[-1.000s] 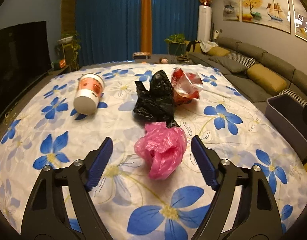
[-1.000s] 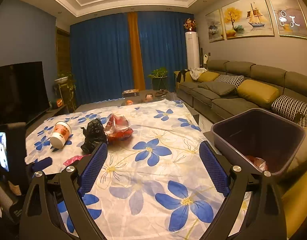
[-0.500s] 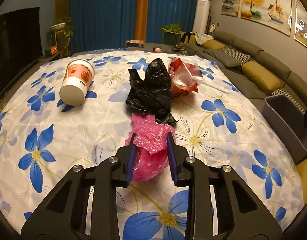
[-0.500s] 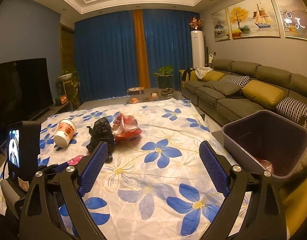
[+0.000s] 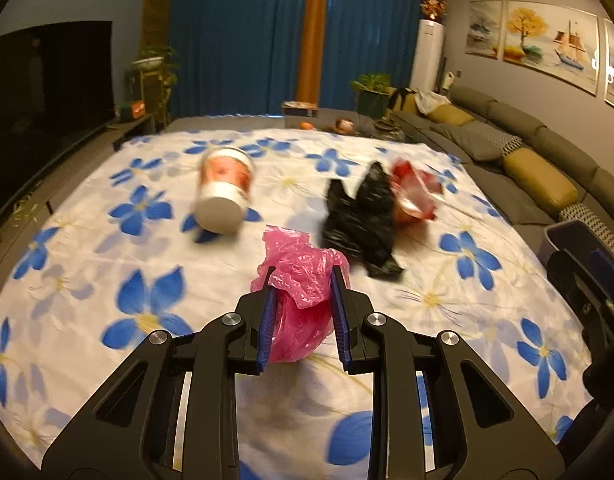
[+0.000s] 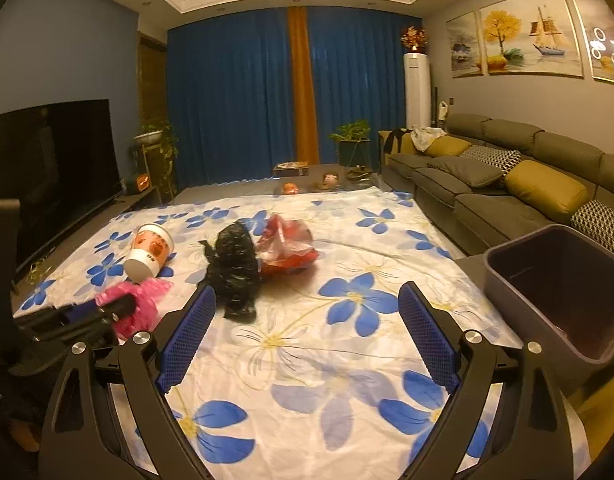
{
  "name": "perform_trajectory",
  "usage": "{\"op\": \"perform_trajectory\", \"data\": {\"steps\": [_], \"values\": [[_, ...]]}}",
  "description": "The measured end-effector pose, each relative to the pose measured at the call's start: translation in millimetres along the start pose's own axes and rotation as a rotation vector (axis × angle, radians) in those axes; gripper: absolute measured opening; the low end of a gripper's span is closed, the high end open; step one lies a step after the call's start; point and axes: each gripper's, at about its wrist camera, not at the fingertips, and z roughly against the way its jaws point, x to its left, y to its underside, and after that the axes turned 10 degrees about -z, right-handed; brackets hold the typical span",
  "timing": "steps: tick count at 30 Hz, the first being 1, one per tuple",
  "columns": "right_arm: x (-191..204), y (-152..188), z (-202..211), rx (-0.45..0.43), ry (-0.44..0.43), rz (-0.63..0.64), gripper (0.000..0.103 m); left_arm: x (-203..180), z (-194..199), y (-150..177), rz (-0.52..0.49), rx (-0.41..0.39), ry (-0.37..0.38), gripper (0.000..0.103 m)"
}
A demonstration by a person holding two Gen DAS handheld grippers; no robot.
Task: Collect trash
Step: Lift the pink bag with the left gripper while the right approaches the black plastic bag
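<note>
1. The left hand-held gripper [image 5: 301, 280] squeezes the pink plastic bag [image 5: 303, 300]. Its two blue pads have just been closing, and the bag is pressed between them.
2. The pink bag sticks out above and below the pads. It looks lifted a little off the flowered sheet [image 5: 107, 280].
3. In the right wrist view, the left hand-held gripper [image 6: 119, 308] shows at the left, with the pink bag [image 6: 143, 304] bunched at its tip.
4. The right hand-held gripper [image 6: 307, 312] is wide open. Nothing is between its blue pads. It hangs over the sheet [image 6: 307, 360].
5. A black plastic bag [image 5: 363, 216] lies on the sheet just past the pink bag. In the right wrist view the black bag [image 6: 233, 264] sits just in front of the left pad.
6. A red and clear wrapper [image 5: 413, 194] lies right next to the black bag, touching it. It shows in the right view too [image 6: 287, 246].
7. A paper cup [image 5: 225, 192] lies on its side to the left, apart from the bags. Its white bottom faces the camera. The other view shows the cup [image 6: 149, 252] near the pink bag.
8. A dark bin [image 6: 563, 292] stands at the right edge of the sheet, beside the grey sofa [image 6: 507, 184]. Its top is open.
9. Blue curtains [image 6: 235, 100] hang at the far end of the room.
</note>
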Motion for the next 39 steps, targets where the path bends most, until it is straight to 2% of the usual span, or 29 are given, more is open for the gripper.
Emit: {"op": "perform_trajectory", "data": {"steps": [10, 17, 22, 31, 32, 37, 39], "values": [[34.3, -2.4, -29.1, 0.034, -0.034, 0.052, 0.084, 41.9, 0.0, -12.3, 0.033, -0.027, -0.098, 0.024], [58.0, -7.8, -70.5, 0.074, -0.036, 0.073, 0.076, 80.4, -12.7, -19.8, 0.088, -0.048, -0.189, 0.024], [76.4, -7.9, -104.7, 0.089, -0.019, 0.108, 0.071, 98.8, -27.1, -10.7, 0.137, -0.012, -0.184, 0.024], [87.9, -8.9, -149.5, 0.114, 0.021, 0.093, 0.063, 105.1, -25.4, -7.3, 0.14, -0.027, -0.204, 0.025], [88.7, -8.8, -152.6, 0.121, 0.02, 0.089, 0.059, 107.3, -25.5, -6.9, 0.148, -0.026, -0.203, 0.025], [91.5, -10.0, -160.6, 0.134, 0.025, 0.092, 0.051, 113.6, -24.9, -5.6, 0.168, -0.029, -0.204, 0.025], [91.4, -9.7, -164.3, 0.154, 0.031, 0.094, 0.038, 114.3, -25.2, -5.5, 0.173, -0.029, -0.201, 0.025]]}}
